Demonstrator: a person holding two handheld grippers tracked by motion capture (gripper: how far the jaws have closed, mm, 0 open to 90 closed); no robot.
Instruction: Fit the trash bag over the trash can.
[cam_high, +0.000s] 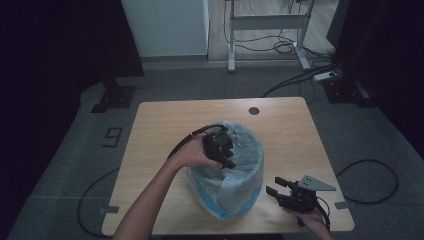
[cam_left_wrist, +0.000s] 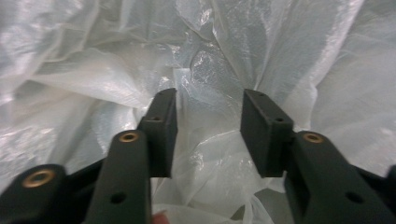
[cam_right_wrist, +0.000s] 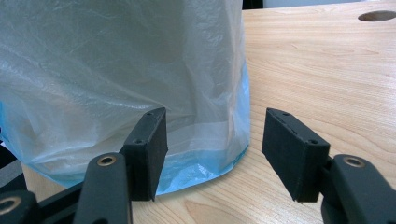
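Note:
A blue bin (cam_high: 227, 172) lined with a thin translucent plastic bag (cam_high: 245, 150) stands near the middle of the wooden table (cam_high: 285, 135). My left gripper (cam_high: 222, 150) reaches down into the bin's mouth; its jaws stand open over crumpled bag film (cam_left_wrist: 210, 154), with nothing pinched between them. My right gripper (cam_high: 280, 190) rests low on the table to the right of the bin, open, with its jaws pointing at the bin's base (cam_right_wrist: 205, 163), where the bag (cam_right_wrist: 140, 70) drapes down the outer wall.
A round cable hole (cam_high: 254, 110) sits near the table's far edge. Cables run across the grey floor (cam_high: 370, 175) around the table. A desk frame (cam_high: 265, 30) and a dark stand (cam_high: 115, 92) are beyond the far edge.

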